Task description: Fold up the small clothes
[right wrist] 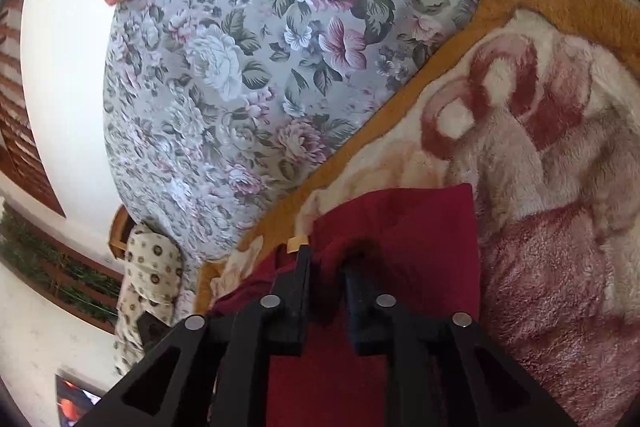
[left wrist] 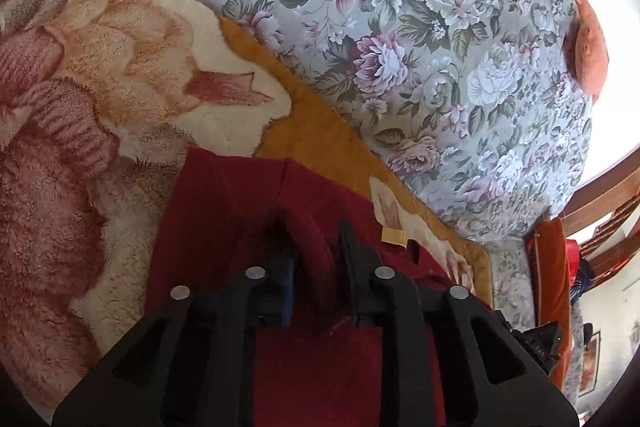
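Note:
A dark red garment (left wrist: 224, 211) lies flat on a plush pink and cream blanket (left wrist: 120, 67); its far edge is straight, and a small tan label (left wrist: 394, 237) pokes out at its right side. My left gripper (left wrist: 316, 239) rests low on the garment with its jaws a little apart, and a soft ridge of red cloth stands loosely between them. In the right wrist view the same garment (right wrist: 420, 227) spreads under my right gripper (right wrist: 326, 263). Its jaws also stand slightly apart with a hump of red cloth between them. The tan label (right wrist: 298, 243) sits just beyond its left finger.
The blanket (right wrist: 540, 147) has a mustard border and lies on a grey floral bedsheet (left wrist: 400, 27). An orange pillow (left wrist: 588, 51) sits at the sheet's far edge. A patterned cushion (right wrist: 152, 275) and orange furniture (left wrist: 550, 279) stand beside the bed.

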{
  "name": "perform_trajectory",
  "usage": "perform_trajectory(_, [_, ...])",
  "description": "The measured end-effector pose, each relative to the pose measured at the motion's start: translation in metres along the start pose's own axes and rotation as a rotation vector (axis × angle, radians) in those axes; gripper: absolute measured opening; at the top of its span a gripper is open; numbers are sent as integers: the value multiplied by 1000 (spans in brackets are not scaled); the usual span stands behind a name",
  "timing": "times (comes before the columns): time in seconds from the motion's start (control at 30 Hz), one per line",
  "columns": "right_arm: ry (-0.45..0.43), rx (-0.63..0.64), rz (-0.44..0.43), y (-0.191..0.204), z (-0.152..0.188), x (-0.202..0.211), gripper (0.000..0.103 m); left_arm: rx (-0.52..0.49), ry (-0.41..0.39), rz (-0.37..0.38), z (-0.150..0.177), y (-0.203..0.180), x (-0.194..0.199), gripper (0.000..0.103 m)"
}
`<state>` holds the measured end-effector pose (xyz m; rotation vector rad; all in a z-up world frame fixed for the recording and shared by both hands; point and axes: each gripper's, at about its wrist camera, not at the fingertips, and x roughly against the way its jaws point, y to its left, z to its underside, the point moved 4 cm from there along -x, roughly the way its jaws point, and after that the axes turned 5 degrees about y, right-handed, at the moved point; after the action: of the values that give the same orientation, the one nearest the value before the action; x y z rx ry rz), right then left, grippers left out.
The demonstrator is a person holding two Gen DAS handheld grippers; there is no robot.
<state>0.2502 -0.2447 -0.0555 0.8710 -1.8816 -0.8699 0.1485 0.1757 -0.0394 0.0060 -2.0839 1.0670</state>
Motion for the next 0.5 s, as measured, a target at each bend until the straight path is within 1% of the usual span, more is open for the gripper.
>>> perform_trajectory(0.1, [-16, 48, -55, 13, 2, 16, 19, -18, -8, 32, -5, -5, 18, 32])
perform_trajectory(0.13, [-22, 73, -59, 19, 2, 22, 21, -23, -11, 41, -8, -8, 24, 36])
perform_trajectory(0.17, [-32, 112, -45, 25, 3, 31, 24, -34, -16, 56, -10, -12, 32, 44])
perform_trajectory(0.2, [-45, 147, -25, 31, 3, 37, 24, -46, -32, 57, -13, -17, 37, 51])
perform_trajectory(0.23, [-57, 186, -5, 37, 4, 43, 24, -67, -76, 41, -16, -21, 47, 67])
perform_trajectory(0.27, [-63, 224, 12, 42, 4, 49, 24, -84, -128, 33, -19, -25, 57, 80])
perform_trajectory(0.3, [-62, 255, 30, 46, 6, 54, 24, -92, -166, 45, -22, -28, 65, 82])
perform_trajectory(0.33, [-61, 268, 41, 48, 7, 56, 24, -89, -178, 58, -24, -29, 70, 82])
perform_trajectory(0.4, [-58, 301, 74, 51, 11, 61, 24, -81, -175, 72, -25, -31, 72, 82])
perform_trajectory(0.43, [-57, 327, 103, 54, 14, 61, 24, -93, -168, 63, -23, -33, 69, 82])
perform_trajectory(0.47, [-59, 350, 136, 56, 15, 60, 24, -133, -154, 39, -19, -39, 64, 82])
perform_trajectory(0.5, [-62, 382, 196, 58, 17, 57, 24, -174, -143, 13, -15, -44, 57, 82])
